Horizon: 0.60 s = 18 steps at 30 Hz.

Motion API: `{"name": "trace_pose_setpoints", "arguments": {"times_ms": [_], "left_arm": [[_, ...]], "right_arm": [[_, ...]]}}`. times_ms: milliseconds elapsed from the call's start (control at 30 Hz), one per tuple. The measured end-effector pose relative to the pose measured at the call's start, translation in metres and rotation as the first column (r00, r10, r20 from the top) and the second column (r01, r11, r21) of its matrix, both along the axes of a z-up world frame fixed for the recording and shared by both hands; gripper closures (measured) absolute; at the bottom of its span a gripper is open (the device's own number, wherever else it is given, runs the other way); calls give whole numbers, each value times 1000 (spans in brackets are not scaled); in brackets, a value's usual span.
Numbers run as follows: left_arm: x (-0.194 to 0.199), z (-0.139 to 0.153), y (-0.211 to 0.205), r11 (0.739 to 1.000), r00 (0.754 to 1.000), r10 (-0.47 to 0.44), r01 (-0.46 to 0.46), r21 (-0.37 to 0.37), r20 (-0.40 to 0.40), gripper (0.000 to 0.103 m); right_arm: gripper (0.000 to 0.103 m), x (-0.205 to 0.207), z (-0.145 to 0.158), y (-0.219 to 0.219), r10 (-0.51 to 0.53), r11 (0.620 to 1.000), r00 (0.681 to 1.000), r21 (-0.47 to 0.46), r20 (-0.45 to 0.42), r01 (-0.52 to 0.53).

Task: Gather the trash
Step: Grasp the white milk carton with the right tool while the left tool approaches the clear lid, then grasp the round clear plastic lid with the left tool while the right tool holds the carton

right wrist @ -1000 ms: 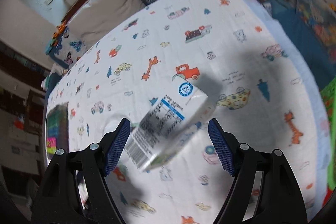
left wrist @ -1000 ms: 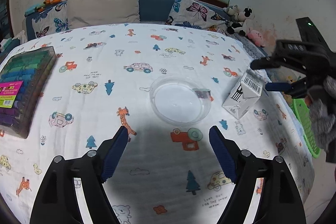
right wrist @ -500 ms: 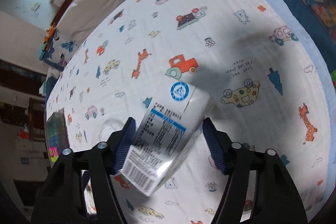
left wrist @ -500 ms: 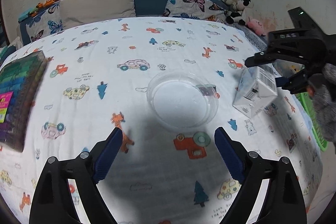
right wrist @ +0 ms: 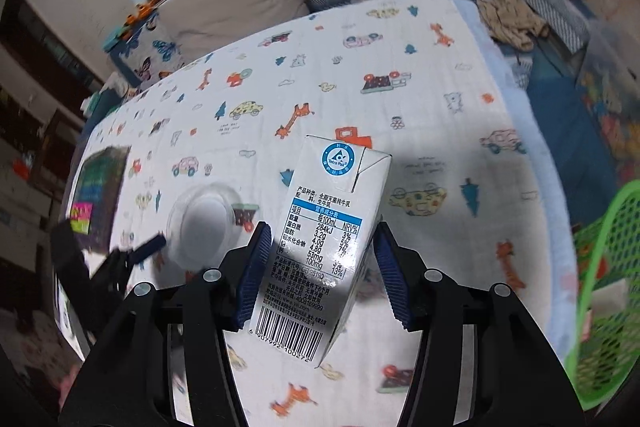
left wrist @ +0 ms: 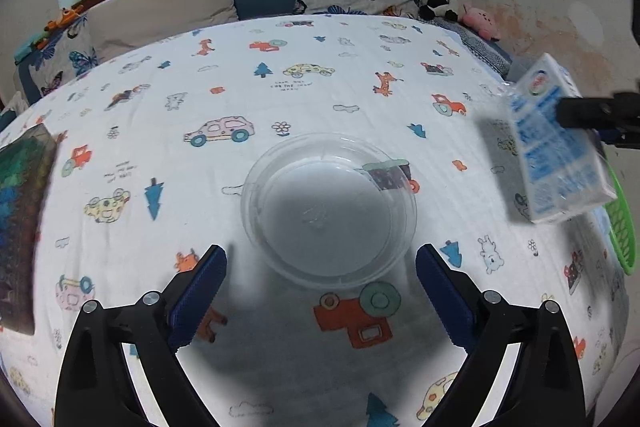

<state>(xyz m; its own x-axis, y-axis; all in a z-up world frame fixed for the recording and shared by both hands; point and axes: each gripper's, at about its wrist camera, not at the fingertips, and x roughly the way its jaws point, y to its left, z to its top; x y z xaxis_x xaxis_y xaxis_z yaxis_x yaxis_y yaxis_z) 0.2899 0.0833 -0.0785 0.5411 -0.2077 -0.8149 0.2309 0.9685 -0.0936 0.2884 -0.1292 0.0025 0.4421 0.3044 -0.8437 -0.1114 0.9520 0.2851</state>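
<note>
My right gripper (right wrist: 322,267) is shut on a white and blue milk carton (right wrist: 324,243) and holds it tilted, lifted above the patterned tablecloth. The carton also shows at the right edge of the left wrist view (left wrist: 556,147), in the air. A clear plastic bowl (left wrist: 328,207) sits on the cloth right in front of my left gripper (left wrist: 320,287), which is open and empty, its fingers either side of the bowl's near rim. The bowl shows in the right wrist view (right wrist: 204,223) too.
A green mesh basket (right wrist: 604,267) stands off the table's right edge, also in the left wrist view (left wrist: 622,227). A dark box of coloured pens (left wrist: 20,219) lies at the table's left edge. Cushions and plush toys line the sofa behind.
My right gripper closed on the carton and lifted it off the cloth, turning toward the basket. My left gripper moved forward to the bowl.
</note>
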Motion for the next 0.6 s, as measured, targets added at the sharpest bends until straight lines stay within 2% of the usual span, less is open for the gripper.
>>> {"name": "trace_pose_setpoints", "arguments": {"times_ms": [300, 600], "left_arm": [[13, -4, -2, 998, 999, -51, 51, -22, -15, 10], [21, -6, -13, 996, 996, -85, 84, 43, 6, 12]], "right_arm": [[49, -22, 4, -26, 9, 1000, 1000, 2, 10, -9], [49, -45, 6, -46, 19, 999, 999, -41, 32, -18]]}}
